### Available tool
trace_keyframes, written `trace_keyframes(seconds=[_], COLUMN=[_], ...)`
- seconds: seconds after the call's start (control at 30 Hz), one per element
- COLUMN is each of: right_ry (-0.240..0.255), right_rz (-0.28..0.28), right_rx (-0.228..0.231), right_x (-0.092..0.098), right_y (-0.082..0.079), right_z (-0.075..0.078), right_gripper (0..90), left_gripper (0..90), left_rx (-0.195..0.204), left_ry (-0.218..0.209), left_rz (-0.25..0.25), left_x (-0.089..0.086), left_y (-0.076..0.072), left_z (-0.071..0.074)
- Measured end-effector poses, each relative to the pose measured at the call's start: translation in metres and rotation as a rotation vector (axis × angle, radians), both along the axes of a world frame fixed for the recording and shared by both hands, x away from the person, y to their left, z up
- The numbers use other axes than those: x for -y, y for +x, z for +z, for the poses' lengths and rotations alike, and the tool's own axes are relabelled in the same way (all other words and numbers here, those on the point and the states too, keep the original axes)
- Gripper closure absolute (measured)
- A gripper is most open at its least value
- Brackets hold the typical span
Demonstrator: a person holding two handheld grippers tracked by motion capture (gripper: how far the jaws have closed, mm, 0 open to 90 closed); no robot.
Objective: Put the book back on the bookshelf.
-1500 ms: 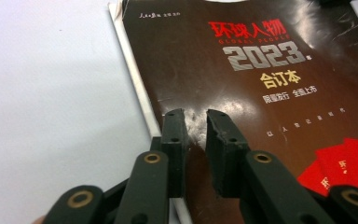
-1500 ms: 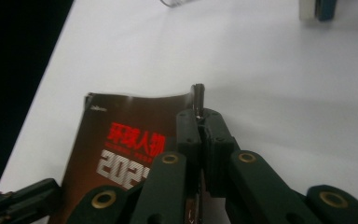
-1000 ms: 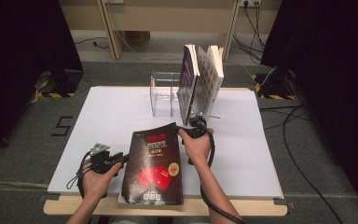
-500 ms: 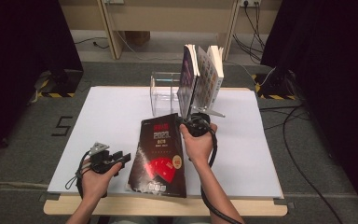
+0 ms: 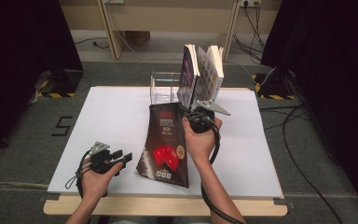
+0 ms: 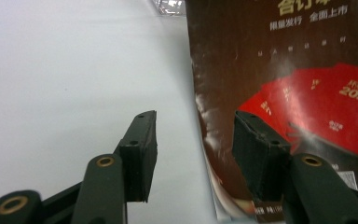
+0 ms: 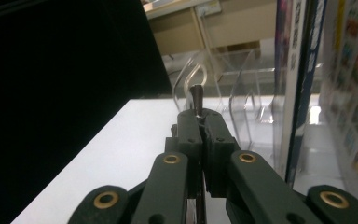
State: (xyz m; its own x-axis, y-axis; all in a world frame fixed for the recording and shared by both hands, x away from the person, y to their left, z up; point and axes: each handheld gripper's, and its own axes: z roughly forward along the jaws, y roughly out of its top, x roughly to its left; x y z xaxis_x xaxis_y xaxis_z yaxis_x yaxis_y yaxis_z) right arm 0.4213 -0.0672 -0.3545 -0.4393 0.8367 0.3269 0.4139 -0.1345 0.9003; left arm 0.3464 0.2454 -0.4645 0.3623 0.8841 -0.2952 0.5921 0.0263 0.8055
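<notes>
A dark brown book (image 5: pixel 165 144) with red shapes on its cover tilts up from the white table (image 5: pixel 107 121), near end down. My right gripper (image 5: pixel 191 116) is shut on its raised far right edge. In the right gripper view the jaws (image 7: pixel 200 123) pinch that thin dark book edge (image 7: pixel 196 95). My left gripper (image 5: pixel 123 156) rests low at the book's near left. Its jaws have just been opening and stand open (image 6: pixel 193 116). The book cover (image 6: pixel 298 70) lies just ahead of them, and nothing is pinched.
A clear acrylic stand (image 5: pixel 165 86) at the table's far middle holds two upright books (image 5: pixel 189 74) (image 5: pixel 212 70), close beyond my right gripper. In the right gripper view these books (image 7: pixel 298 70) stand to the right. Cables trail on the floor at right.
The right gripper has lifted the book's far end, so the book stands steeper and narrower. The left gripper's jaws have spread and let go of the book's near left edge.
</notes>
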Motion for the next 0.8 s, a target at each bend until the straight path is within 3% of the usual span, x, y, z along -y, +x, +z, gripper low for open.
trace_keyframes(seconds=[0.4, 0.8], right_ry=[-0.001, 0.003], right_rz=[-0.036, -0.073], right_rx=[0.101, 0.170], right_x=[0.000, -0.008], right_y=[-0.002, 0.003], right_z=[0.020, 0.040], right_gripper=[87.9, 87.9], left_gripper=[49.5, 49.0], left_rx=[-0.004, 0.026], left_ry=[-0.009, -0.009], left_rz=[-0.017, -0.055], left_x=[0.004, 0.015], left_y=[0.001, 0.006], left_z=[0.003, 0.020])
